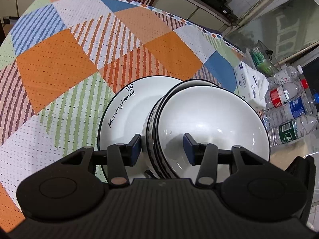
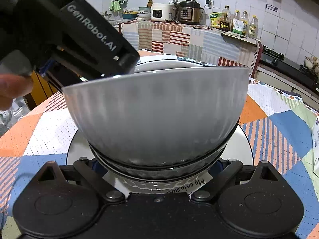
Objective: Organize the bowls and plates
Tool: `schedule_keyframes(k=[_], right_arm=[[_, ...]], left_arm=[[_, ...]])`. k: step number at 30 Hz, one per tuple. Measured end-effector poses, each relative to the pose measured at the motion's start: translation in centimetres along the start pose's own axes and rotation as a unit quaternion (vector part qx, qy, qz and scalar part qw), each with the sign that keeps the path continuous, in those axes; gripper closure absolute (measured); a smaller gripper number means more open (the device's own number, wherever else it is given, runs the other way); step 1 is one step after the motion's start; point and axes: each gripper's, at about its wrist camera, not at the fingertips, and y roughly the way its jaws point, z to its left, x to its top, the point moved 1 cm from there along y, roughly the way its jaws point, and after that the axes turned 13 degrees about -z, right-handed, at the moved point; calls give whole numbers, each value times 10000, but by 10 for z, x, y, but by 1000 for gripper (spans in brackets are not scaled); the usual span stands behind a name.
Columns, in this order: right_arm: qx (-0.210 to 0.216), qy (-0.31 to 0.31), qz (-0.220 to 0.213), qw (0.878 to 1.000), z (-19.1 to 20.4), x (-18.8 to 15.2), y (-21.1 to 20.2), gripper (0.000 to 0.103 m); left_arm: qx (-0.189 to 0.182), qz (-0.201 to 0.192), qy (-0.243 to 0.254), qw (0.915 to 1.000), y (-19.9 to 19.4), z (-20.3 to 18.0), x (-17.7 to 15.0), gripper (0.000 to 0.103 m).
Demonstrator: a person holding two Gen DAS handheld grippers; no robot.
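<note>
In the left wrist view a stack of white bowls with black rims sits on a white plate lettered "Morning Honey". My left gripper is open, its blue pads straddling the near rims of the stacked bowls, one pad outside and one inside. In the right wrist view a ribbed white bowl fills the middle, sitting in the bowls below it on the plate. My right gripper's fingers are hidden behind the bowl stack. The left gripper body reaches in from the upper left onto the far rim.
A patchwork tablecloth covers the table. Several plastic bottles and a tissue pack lie off the right edge. In the right wrist view, a counter with cookers and oil bottles stands behind.
</note>
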Motion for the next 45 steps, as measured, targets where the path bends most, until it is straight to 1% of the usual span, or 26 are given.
schedule_keyframes(k=[2, 4, 7, 9, 10, 12, 15, 18, 20, 22, 24, 25, 27, 28, 30, 32, 35, 36, 37, 40, 41, 42, 45], right_arm=[[-71, -142, 50, 9999, 2, 0, 2, 8], [-183, -319, 16, 9993, 5, 0, -1, 7], [-331, -233, 68, 9992, 7, -4, -9, 7], [-720, -391, -98, 9966, 12, -11, -20, 7], [-779, -512, -159, 9955, 14, -15, -26, 7], [-826, -554, -235, 9948, 18, -19, -37, 7], [-810, -385, -380, 9952, 18, -20, -58, 7], [-821, -88, -490, 9954, 13, -15, -75, 7], [-874, 69, -559, 9946, 10, -11, -84, 7], [-919, 214, -638, 9935, 7, -6, -93, 6], [-835, 171, -605, 9945, 7, -4, -103, 6], [-855, 97, -628, 9943, 9, -5, -110, 6], [-1063, 84, -666, 9921, 8, -5, -119, 6], [-1158, 172, -671, 9909, 6, -4, -124, 6], [-1255, 373, -665, 9892, 3, 1, -136, 6], [-1415, 541, -680, 9861, 1, 9, -149, 6], [-1673, 624, -710, 9814, 2, 18, -169, 4], [-1736, 662, -672, 9803, 4, 20, -175, 3], [-1740, 670, -605, 9806, 6, 23, -182, 3], [-1758, 648, -632, 9803, 13, 23, -205, 3], [-1791, 683, -630, 9794, 15, 22, -214, 3], [-1785, 765, -619, 9790, 15, 22, -220, 3], [-1931, 992, -443, 9751, 15, 20, -235, 3]], left_arm=[[56, -74, 7, 10000, -2, -1, -1, 57], [148, -210, 126, 9996, -6, -2, -4, 57], [401, -407, 287, 9980, -19, -5, -8, 57], [478, -571, 324, 9967, -31, -5, -10, 56], [536, -641, 349, 9959, -36, -5, -11, 55], [598, -799, 444, 9940, -50, -9, -12, 55], [665, -1074, 617, 9901, -71, -16, -15, 55], [861, -1366, 927, 9825, -91, -29, -19, 53], [929, -1494, 1075, 9785, -104, -38, -22, 52], [976, -1536, 1198, 9760, -116, -47, -26, 51], [1052, -1354, 1430, 9748, -124, -58, -31, 51], [1083, -1332, 1528, 9732, -128, -63, -34, 51], [1080, -1344, 1698, 9703, -139, -74, -40, 51], [1075, -1328, 1758, 9695, -146, -78, -43, 51], [1064, -1340, 1784, 9690, -159, -86, -48, 50], [1052, -1404, 1731, 9691, -172, -92, -52, 45], [1080, -1553, 1600, 9688, -195, -96, -61, 38], [1133, -1545, 1571, 9688, -201, -98, -65, 38], [1266, -1518, 1552, 9679, -210, -99, -69, 38], [1599, -1685, 1618, 9591, -236, -103, -85, 38], [1637, -1742, 1635, 9572, -245, -103, -90, 37], [1634, -1775, 1609, 9570, -252, -102, -94, 37], [1590, -1844, 1427, 9594, -267, -97, -102, 35]])
